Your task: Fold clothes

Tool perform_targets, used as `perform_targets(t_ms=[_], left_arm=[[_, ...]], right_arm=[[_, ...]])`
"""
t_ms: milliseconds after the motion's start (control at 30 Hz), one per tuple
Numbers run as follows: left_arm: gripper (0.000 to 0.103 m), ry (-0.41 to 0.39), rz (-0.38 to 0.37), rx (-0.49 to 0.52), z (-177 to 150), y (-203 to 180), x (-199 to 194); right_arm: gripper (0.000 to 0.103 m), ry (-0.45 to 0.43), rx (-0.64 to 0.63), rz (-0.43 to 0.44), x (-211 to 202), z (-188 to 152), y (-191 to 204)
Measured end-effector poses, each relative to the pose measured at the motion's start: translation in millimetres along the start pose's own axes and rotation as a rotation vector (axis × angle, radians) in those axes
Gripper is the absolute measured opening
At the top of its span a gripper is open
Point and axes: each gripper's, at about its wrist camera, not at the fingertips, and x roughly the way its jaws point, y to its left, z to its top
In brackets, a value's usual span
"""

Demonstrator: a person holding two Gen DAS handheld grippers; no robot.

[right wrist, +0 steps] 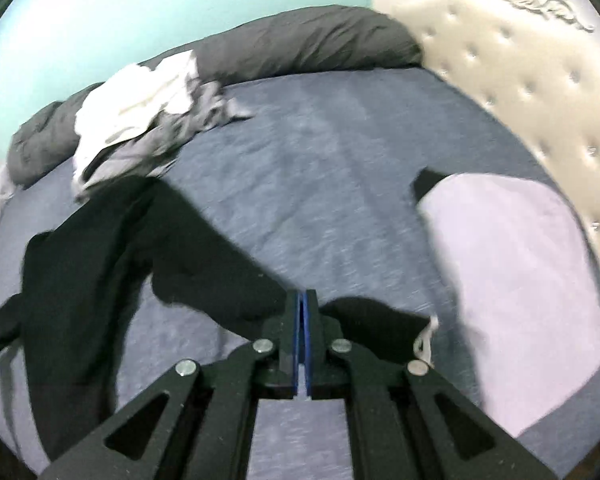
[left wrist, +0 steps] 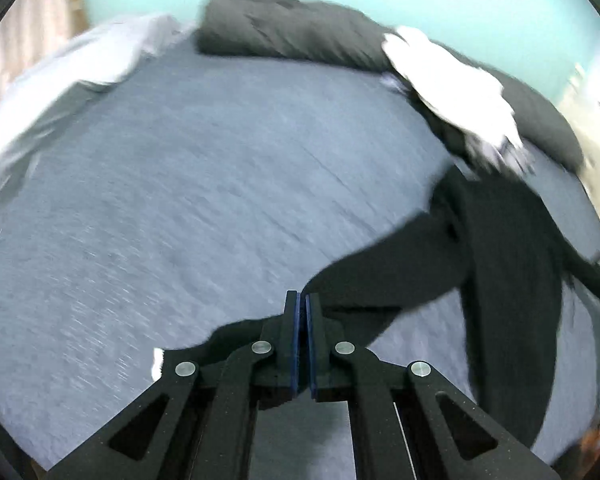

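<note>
Black garment (right wrist: 100,248) in both grippers — no legible writing.

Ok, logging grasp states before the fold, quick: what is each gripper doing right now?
Left gripper: closed, fingers pinching the black garment.
Right gripper: closed, pinching the same black garment.

Each camera rides behind its own fingers and looks forward and down over the bed (left wrist: 180,200) from close above. The left wrist view faces the teal wall, the black garment (left wrist: 500,260) at four o'clock. The right wrist view faces the padded headboard (right wrist: 520,92) at two o'clock. Both share the garment, the grey pillows (right wrist: 300,44) and the white clothes pile (left wrist: 452,84).
</note>
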Motion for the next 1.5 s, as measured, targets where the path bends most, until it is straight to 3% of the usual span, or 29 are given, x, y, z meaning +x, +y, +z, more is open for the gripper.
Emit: perform_targets(t_ms=[100,167,267,333,500,667,833,1100,1167,1233,1300,1500], left_arm=[[0.003,-0.037,0.091,-0.043,9.6,10.3,-1.6],[0.003,-0.056,0.096,-0.090,11.3,15.4,-4.1],[0.003,-0.031,0.044,-0.121,7.3,14.8,-0.6],[0.003,-0.007,0.021,-0.086,-0.9,4.9,3.7],[0.003,0.058,-0.093,-0.043,-36.7,-32.3,11.8],[0.003,0.103,-0.182,0.024,-77.5,-73.3,5.4],[0.004,0.139,-0.259,0.082,-113.8,-107.0,-8.0],[0.004,0.150,-0.329,0.110,-152.0,-130.3,-30.9],[0.004,0.156,-0.337,0.112,-158.6,-133.3,-32.3],[0.004,0.163,-0.339,0.116,-162.6,-136.0,-32.2],[0.004,0.172,-0.343,0.122,-166.5,-139.7,-29.6],[0.004,0.208,-0.364,0.155,-179.5,-160.0,-16.9]], right_arm=[[0.001,-0.015,0.028,-0.062,1.6,4.3,-10.0],[0.002,-0.025,0.047,-0.103,2.7,7.2,-16.7],[0.007,0.028,0.028,0.012,10.0,-15.7,7.4],[0.021,0.063,0.015,0.089,14.9,-31.1,23.5],[0.034,0.150,-0.016,0.281,27.1,-69.4,63.7],[0.036,0.289,-0.105,0.467,39.3,-128.1,142.9],[0.055,0.430,-0.157,0.573,51.2,-184.4,211.0],[0.054,0.510,-0.153,0.568,68.0,-232.6,250.8],[0.039,0.496,-0.122,0.579,68.7,-233.2,249.0],[0.017,0.482,-0.114,0.600,65.4,-233.8,249.5],[0.007,0.470,-0.122,0.611,60.9,-233.5,251.5],[0.003,0.347,-0.134,0.655,26.3,-202.7,247.3]])
